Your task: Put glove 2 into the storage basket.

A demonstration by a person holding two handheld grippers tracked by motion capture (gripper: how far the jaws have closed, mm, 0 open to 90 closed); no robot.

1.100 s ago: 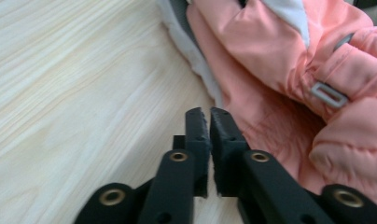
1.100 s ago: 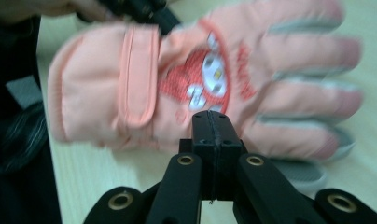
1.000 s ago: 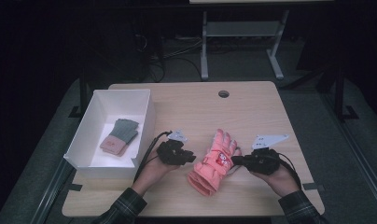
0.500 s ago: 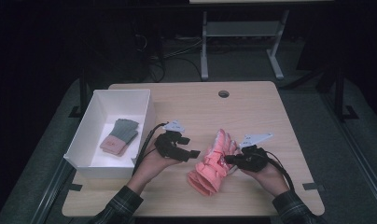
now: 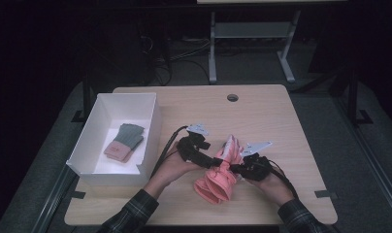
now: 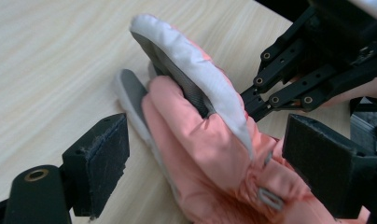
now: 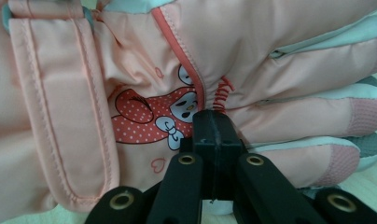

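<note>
1. From the high view, the pink glove lay on the wooden worktop, near the front edge and about mid-width, bunched up between both hands. The left gripper came at it from the left, and the right gripper sat against its right side. Off to the left stood a white box with a small grey and pink glove lying inside, well apart from the action.

2. In the left gripper view, the left gripper's fingers were spread wide and had just been opening. The glove sat between them, thumb and grey palm side up, but the pads weren't pressing on it. The other gripper was visible farther off, upper right.

3. The right gripper view was super close: the right gripper's fingers were pinched tight together on a fold of the glove's pink fabric, right under the little cartoon print. The wrist strap ran down the left side.
</note>
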